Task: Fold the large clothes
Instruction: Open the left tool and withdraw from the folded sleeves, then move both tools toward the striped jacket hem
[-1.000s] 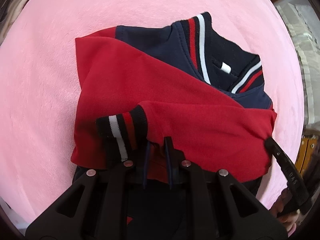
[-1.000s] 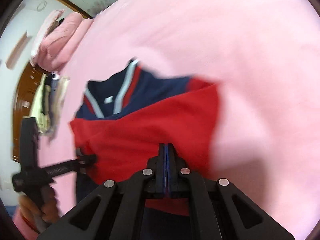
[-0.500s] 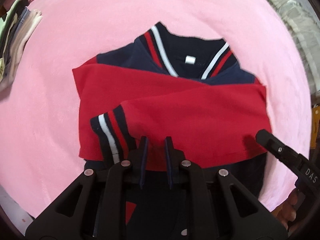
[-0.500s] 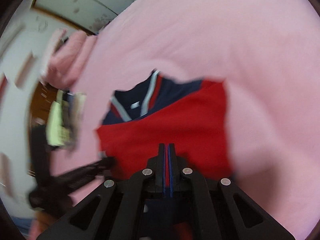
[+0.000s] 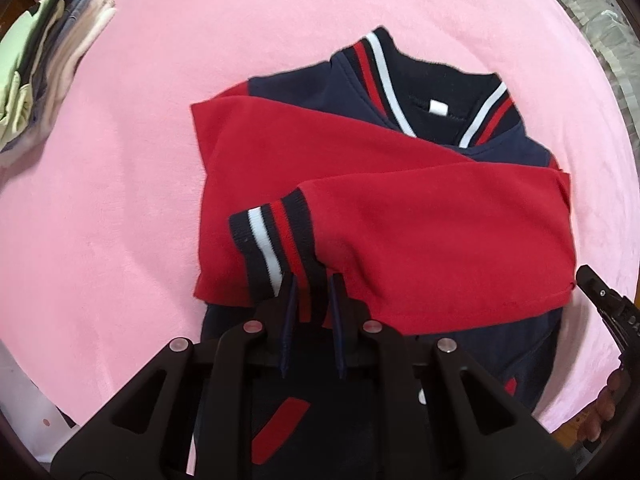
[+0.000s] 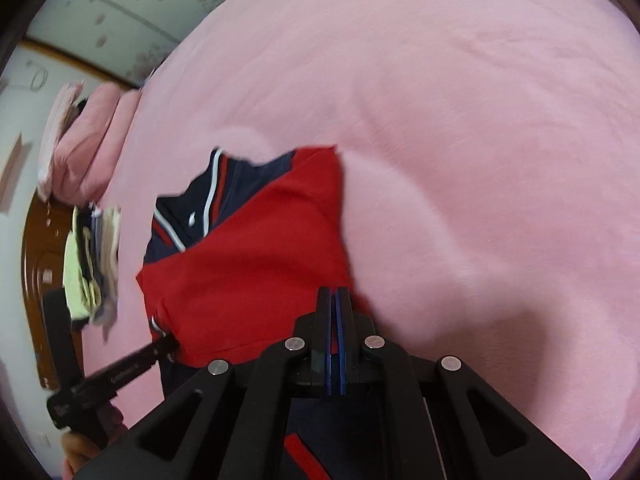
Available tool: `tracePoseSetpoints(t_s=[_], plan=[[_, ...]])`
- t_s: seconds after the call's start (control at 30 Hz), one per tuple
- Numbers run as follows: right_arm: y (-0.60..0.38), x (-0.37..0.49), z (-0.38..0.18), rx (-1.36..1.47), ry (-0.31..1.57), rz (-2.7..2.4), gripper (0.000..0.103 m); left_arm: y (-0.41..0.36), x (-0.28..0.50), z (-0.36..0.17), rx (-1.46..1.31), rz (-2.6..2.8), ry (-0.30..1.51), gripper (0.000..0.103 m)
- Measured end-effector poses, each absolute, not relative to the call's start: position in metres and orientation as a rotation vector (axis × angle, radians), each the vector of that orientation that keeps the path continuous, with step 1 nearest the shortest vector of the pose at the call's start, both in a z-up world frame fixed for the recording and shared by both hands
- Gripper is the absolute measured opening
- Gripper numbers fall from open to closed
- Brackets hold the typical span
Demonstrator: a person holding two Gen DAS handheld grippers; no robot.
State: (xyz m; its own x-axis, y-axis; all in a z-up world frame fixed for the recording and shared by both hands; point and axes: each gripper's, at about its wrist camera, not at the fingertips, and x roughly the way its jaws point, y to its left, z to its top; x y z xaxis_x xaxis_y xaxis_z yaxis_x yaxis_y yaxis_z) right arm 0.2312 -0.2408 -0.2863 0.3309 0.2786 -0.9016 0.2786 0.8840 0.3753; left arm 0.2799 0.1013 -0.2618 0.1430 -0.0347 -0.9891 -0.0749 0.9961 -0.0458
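Look at the jacket (image 5: 400, 220), red and dark blue, lying flat on the pink bed (image 5: 160, 80), right under and just past the fingers. Both red sleeves folded across the chest. Striped collar (image 5: 436, 92) far out in front of the fingers. Striped cuff (image 5: 272, 236) of the top sleeve just ahead of the fingers of the left gripper (image 5: 312, 284), with its near edge showing in the gap between them.

Pointing straight down, that left one, fingers a little bit apart. Hard to tell if pinching the cuff edge or only hanging over it. On the right gripper (image 6: 333, 296), fingers pressed together, with nothing seen between them, over the red sleeve at the jacket's side edge.

Sleeves done, it seems. Bottom half not yet folded up.

Now the things that could go wrong:

- If pinching the cuff, lifting would drag the top sleeve up and undo the neat fold.
- Grabbing only one thin layer at the bottom could leave the back of the jacket behind and make a lumpy fold.
- Pulling harder on one side than the other could make the fold crooked.
- Sliding the jacket on the fuzzy bed could bunch the sleeves.

Off to the far left of the left fingers, a pile of clothes (image 5: 48, 80), well out of the way.
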Motion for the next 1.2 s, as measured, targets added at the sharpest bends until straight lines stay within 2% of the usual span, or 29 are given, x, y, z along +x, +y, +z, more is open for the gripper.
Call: tracePoseSetpoints(t_s=[0.13,0.23,0.3,0.37,0.43,0.5,0.57,0.63,0.83,1.2], plan=[[-0.239,0.226,-0.271,0.475,1.23,-0.017,0.003,0.108,0.269,-0.247,-0.052,0.025,1.418,0.014],[-0.226,0.221,-0.255,0.471,1.219,0.001,0.003,0.11,0.263,-0.24,-0.022,0.015,1.425,0.022],[-0.224,0.213,-0.239,0.45,1.215,0.011,0.003,0.109,0.262,-0.231,0.0,0.016,1.419,0.056],[-0.215,0.208,-0.226,0.422,1.216,0.025,0.003,0.109,0.259,-0.219,0.018,0.021,1.381,0.072],[-0.204,0.202,-0.215,0.393,1.222,0.039,0.006,0.107,0.254,-0.209,0.03,0.01,1.357,0.072],[-0.192,0.198,-0.207,0.371,1.222,0.048,0.024,0.105,0.249,-0.202,0.037,-0.017,1.347,0.073],[-0.182,0.19,-0.195,0.345,1.192,0.035,0.065,0.104,0.239,-0.197,0.046,-0.054,1.333,0.073],[-0.174,0.179,-0.182,0.32,1.122,0.023,0.079,0.105,0.231,-0.196,0.059,-0.076,1.338,0.073],[-0.154,0.147,-0.154,0.238,1.03,-0.01,0.087,0.104,0.211,-0.188,0.06,-0.138,1.344,0.073],[-0.164,0.089,-0.16,0.431,1.025,-0.057,0.09,0.108,0.159,-0.17,0.046,-0.062,1.294,0.073]])
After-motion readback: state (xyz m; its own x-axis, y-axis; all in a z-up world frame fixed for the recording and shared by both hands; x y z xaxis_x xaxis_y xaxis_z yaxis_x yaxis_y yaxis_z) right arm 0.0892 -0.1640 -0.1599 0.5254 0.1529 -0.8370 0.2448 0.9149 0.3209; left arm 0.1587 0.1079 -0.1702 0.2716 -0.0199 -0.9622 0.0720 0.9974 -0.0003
